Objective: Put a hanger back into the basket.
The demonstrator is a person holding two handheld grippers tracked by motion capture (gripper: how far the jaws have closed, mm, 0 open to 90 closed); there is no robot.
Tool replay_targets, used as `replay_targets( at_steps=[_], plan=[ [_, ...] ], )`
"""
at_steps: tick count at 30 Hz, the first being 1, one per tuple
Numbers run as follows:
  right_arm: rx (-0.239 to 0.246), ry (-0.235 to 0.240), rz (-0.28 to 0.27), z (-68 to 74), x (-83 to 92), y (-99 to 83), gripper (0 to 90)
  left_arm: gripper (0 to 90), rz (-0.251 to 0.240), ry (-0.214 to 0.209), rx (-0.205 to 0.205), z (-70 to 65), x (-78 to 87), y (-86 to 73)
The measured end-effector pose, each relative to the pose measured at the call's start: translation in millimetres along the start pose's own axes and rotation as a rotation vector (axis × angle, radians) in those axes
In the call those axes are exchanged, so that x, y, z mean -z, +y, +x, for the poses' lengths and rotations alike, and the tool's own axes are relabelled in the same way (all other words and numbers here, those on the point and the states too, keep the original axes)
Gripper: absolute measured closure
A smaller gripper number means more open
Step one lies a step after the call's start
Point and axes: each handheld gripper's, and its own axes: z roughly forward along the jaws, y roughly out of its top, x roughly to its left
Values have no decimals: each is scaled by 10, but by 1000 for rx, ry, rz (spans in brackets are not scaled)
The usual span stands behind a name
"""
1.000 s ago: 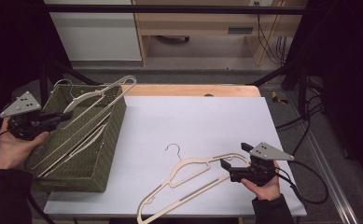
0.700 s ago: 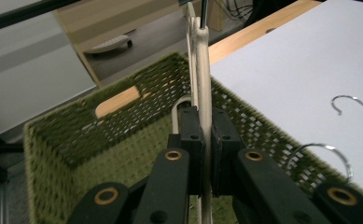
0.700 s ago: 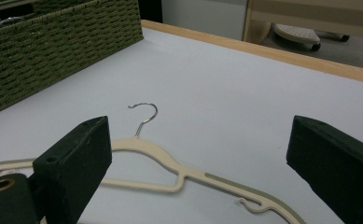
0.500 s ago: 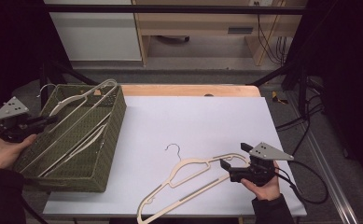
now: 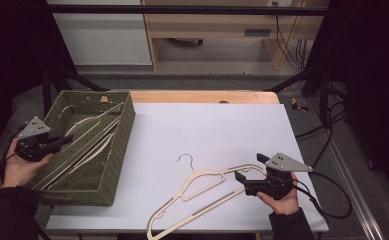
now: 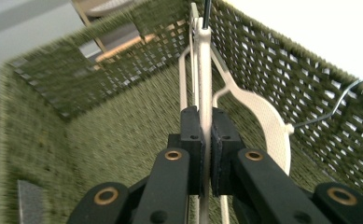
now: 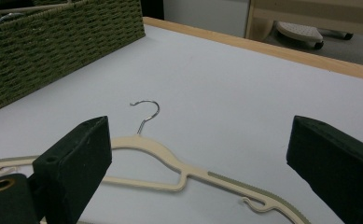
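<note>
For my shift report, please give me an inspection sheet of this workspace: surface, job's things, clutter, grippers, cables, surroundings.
Surface: white table top with a wooden far edge.
Job's things: green woven basket at the table's left, cream hangers inside; one cream hanger flat on the table, metal hook pointing away.
Clutter: nothing seen.
Grippers: left gripper shut on a basket hanger; right gripper open, at the flat hanger's end.
Cables: black cable trails from the right gripper; more hang at the far right.
Surroundings: dark room, wooden furniture behind.
</note>
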Motion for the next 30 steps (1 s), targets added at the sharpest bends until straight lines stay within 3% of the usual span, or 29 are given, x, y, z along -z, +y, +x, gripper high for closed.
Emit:
replay_targets(
  at_steps=[8, 12, 15, 22, 26, 30],
  plan=[
    [-3, 1, 6, 9, -9, -4, 72, 851, 19, 11, 18, -35, -129, -146],
    [3, 6, 10, 9, -10, -6, 72, 831, 57, 4, 5, -57, -177, -194],
    [3, 5, 10, 11, -13, -7, 72, 811, 107, -14, 6, -57, -215, -224],
    [3, 6, 15, 22, -37, -14, 73, 733, 140, -87, 89, -60, -281, -248],
    [7, 8, 16, 20, -41, -17, 73, 669, 184, -123, 81, -88, -321, -242],
    [3, 9, 15, 25, -41, -15, 73, 598, 180, -124, 74, -89, -326, -234]
  ],
)
